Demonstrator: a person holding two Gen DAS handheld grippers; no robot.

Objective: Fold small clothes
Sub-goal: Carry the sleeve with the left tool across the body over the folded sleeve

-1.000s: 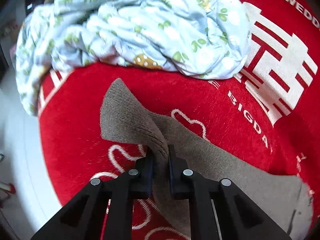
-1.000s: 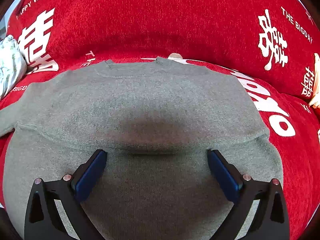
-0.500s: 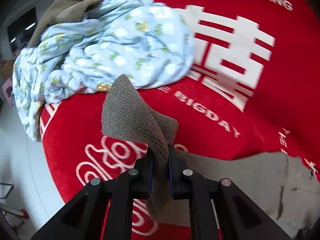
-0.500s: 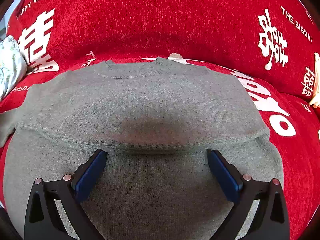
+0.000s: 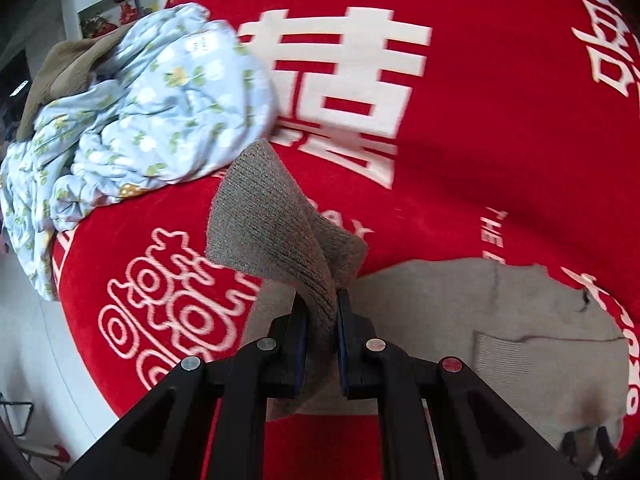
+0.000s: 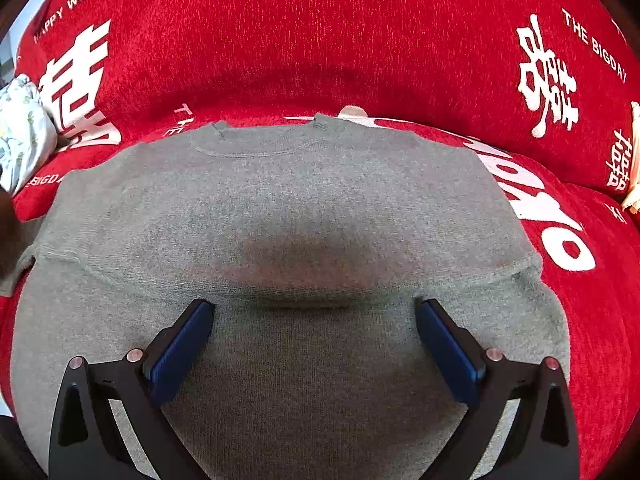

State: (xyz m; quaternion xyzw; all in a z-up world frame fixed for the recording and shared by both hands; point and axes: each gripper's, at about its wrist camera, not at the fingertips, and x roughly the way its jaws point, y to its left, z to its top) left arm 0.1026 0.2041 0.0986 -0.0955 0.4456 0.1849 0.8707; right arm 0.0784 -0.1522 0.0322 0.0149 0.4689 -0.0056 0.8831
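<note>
A small grey-brown knit sweater [image 6: 288,208] lies flat on a red sofa cover, neck away from me. Its right sleeve is folded across the body. My left gripper [image 5: 320,320] is shut on the ribbed cuff of the left sleeve [image 5: 272,216] and holds it lifted above the seat; the sweater body [image 5: 500,320] lies to its right. My right gripper [image 6: 314,344] is open, its blue pads [image 6: 180,344] spread wide just above the lower middle of the sweater.
A crumpled light-blue floral garment [image 5: 152,112] lies at the left end of the sofa, with a brown garment [image 5: 68,64] behind it. The red cover [image 6: 320,40] with white lettering runs up the backrest. The floor [image 5: 36,340] lies off the sofa's left edge.
My left gripper has carried the sleeve cuff up and to the right, toward the sweater body. The right gripper has stayed still and open.
</note>
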